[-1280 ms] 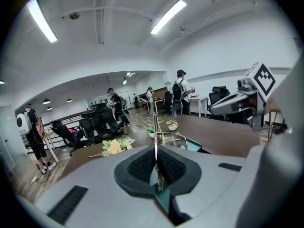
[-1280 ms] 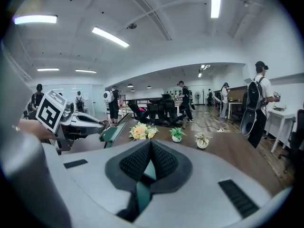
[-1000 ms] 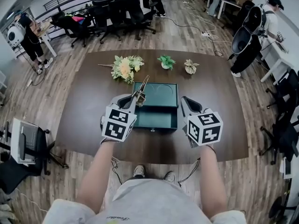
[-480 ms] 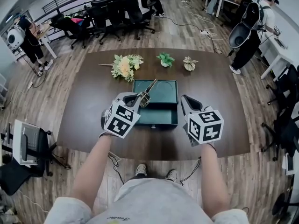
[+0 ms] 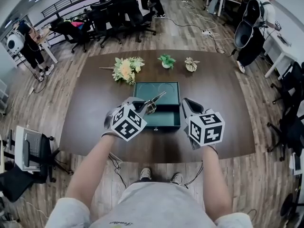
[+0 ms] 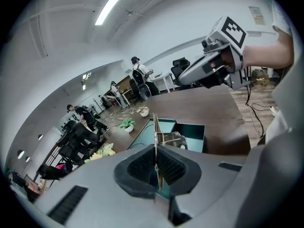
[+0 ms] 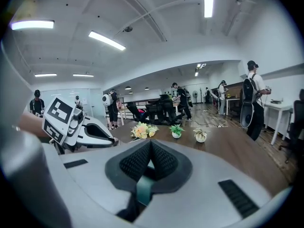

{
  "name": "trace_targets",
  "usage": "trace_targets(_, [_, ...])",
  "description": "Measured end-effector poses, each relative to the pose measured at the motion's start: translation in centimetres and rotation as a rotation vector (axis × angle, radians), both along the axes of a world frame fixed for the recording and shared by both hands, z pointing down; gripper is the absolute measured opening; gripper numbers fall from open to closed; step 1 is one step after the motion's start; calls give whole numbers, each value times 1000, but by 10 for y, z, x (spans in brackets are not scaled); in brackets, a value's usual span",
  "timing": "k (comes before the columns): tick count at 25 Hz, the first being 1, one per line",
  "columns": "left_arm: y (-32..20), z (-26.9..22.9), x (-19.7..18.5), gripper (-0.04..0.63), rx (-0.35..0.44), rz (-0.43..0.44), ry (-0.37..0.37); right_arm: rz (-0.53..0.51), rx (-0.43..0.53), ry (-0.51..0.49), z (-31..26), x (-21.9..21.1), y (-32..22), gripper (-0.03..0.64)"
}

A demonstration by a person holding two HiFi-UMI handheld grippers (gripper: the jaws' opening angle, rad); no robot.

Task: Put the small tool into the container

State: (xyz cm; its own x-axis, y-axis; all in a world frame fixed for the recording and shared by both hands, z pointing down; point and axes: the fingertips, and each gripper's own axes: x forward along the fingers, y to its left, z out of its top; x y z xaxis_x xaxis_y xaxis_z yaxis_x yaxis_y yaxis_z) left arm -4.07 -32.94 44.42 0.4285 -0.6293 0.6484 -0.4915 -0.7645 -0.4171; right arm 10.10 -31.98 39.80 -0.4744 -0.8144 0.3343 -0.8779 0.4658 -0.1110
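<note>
**Q:** Where was the small tool (image 5: pixel 156 100)?

**A:** Clamped in the left claw (image 6: pixel 156 167), angled toward two o'clock over the container (image 5: pixel 166 91). I judged it lined up for release.

**Q:** And the right claw (image 7: pixel 150 163)?

**A:** Pads together, empty, at the container's three o'clock.

**Q:** Counts?

**A:** One tool, one container, two claws, and three plants (image 5: pixel 166 61) at twelve o'clock on the tabletop (image 5: pixel 218 94).

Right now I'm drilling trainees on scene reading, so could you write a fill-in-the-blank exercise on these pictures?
The left gripper grips the small tool, while the right gripper holds ____.
Beyond the container stand ____ small potted plants.
In the head view, the flower bunch lies on the table to the ____ of both plants.
Missing words: nothing; two; left.
</note>
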Motion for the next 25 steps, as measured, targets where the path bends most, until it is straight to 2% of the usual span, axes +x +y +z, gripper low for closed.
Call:
trace_targets(7, [5, 18, 13, 2, -26, 98, -99, 26, -7, -21, 2, 5, 0, 5])
trace_targets(14, [9, 35, 23, 3, -50, 187, -162, 20, -11, 5, 10, 2, 1, 5])
trace_targets(25, [9, 61, 27, 3, -89, 257, -207, 21, -33, 50, 21, -2, 5, 5])
